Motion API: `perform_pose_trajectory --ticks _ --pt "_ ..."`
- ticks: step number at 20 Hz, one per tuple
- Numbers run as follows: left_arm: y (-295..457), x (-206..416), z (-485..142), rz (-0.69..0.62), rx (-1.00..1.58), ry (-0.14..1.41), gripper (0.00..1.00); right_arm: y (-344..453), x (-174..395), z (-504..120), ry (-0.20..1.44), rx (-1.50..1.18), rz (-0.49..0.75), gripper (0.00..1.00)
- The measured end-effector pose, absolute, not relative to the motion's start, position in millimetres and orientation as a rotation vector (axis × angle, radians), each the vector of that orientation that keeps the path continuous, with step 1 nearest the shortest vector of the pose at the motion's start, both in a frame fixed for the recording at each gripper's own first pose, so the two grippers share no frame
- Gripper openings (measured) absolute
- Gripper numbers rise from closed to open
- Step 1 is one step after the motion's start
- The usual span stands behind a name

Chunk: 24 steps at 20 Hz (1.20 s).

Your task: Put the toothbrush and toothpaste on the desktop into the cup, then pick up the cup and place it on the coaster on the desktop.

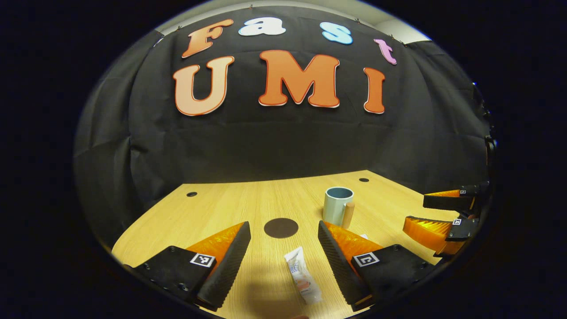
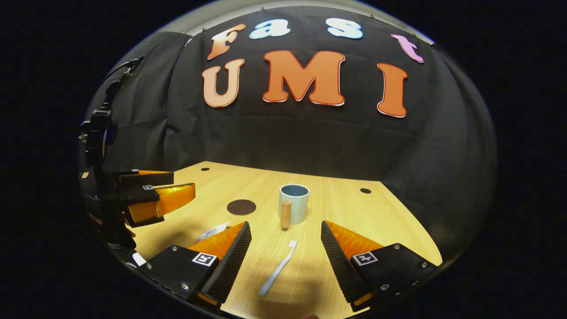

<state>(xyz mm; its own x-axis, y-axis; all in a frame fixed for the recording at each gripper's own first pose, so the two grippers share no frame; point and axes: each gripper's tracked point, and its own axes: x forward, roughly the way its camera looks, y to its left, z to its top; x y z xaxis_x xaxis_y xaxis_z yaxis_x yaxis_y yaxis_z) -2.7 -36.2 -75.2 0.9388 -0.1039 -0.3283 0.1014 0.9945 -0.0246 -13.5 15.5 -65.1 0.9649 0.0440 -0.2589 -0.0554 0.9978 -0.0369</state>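
Cup [image 2: 294,201] upright on desktop [image 2: 354,212], toothpaste [image 1: 302,274] between spread left gripper [image 1: 283,252], toothbrush [image 2: 277,268] between spread right gripper [image 2: 285,252]

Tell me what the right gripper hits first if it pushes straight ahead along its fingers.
Probably the toothbrush, lying on the desktop between the right gripper's open fingers; beyond it stands the cup. Height above the desk is unclear.

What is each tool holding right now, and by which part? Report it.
Nothing is held. The left tool stands open over the toothpaste, and the right tool stands open over the toothbrush; both items lie on the desktop.
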Motion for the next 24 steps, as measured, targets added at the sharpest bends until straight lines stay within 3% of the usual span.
perform_pose_trajectory --ticks 13,24 --pt "-46 -5 -162 -0.140 -0.005 0.602 0.97 12 -1 -133 0.514 0.036 0.017 0.92" --pt "-46 -19 -214 -0.139 -0.050 0.833 0.96 13 -6 -130 0.678 0.008 -0.015 0.74"
